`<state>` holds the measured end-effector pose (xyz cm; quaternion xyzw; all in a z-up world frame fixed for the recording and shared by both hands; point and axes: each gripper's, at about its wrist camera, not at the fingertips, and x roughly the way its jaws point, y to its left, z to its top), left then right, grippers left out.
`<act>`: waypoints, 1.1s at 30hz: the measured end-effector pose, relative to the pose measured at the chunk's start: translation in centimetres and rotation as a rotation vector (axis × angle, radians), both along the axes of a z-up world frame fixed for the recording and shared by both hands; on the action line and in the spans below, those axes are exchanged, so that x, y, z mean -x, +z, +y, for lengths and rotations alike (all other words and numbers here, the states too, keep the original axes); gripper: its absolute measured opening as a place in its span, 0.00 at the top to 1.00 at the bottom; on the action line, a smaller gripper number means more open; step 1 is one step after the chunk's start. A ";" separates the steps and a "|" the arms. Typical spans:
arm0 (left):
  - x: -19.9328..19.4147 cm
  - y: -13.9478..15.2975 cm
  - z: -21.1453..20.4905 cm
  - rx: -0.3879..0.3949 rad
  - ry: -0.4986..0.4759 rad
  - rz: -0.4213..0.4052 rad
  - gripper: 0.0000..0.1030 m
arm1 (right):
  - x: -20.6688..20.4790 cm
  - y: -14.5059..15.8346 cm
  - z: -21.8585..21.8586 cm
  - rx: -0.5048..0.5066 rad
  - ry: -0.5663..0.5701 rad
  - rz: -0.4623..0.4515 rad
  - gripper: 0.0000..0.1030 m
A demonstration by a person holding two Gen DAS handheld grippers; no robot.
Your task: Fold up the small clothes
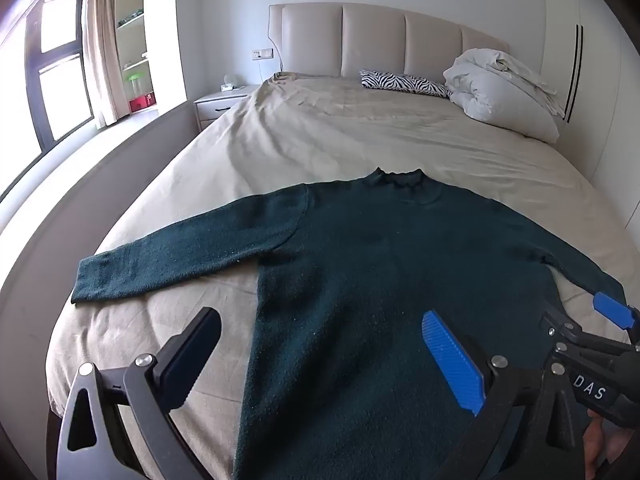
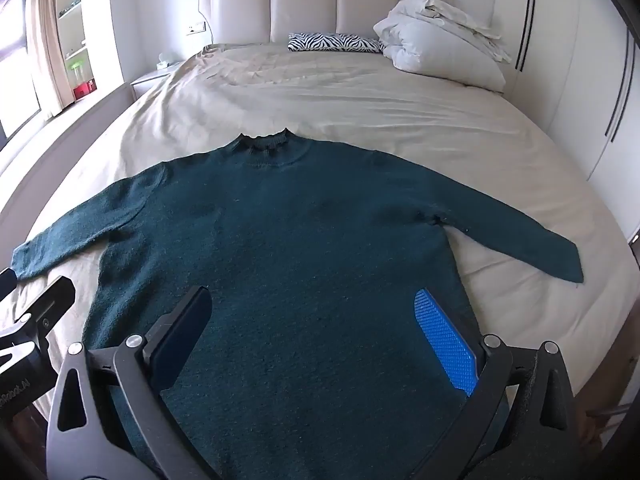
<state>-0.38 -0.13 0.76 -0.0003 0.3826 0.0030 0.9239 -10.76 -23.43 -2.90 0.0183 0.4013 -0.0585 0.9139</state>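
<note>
From the left wrist, a dark green sweater (image 1: 380,280) lies flat on the beige sheet of the bed (image 1: 320,132), collar toward the headboard (image 1: 380,40), both sleeves spread out. The left hand-held gripper (image 1: 324,356) hovers above its lower left part, jaws spread wide and holding nothing; the right hand-held gripper (image 1: 612,312) shows at the right edge. From the right wrist, the sweater (image 2: 300,240) fills the near bed (image 2: 360,92), and the right hand-held gripper (image 2: 316,328) hangs over its lower body, jaws wide apart, empty. A zebra-print pillow (image 2: 334,42) and white duvet (image 2: 436,48) sit by the headboard (image 2: 320,4).
</note>
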 end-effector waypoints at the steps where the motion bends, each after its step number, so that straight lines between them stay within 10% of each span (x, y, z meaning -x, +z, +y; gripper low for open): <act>1: 0.0 0.0 0.3 0.002 0.001 -0.001 0.00 | 0.0 0.0 0.0 0.000 0.001 0.001 0.00; 33: -0.1 -0.1 0.8 0.003 0.012 -0.017 0.00 | 0.1 -0.4 0.4 0.002 0.005 -0.006 0.00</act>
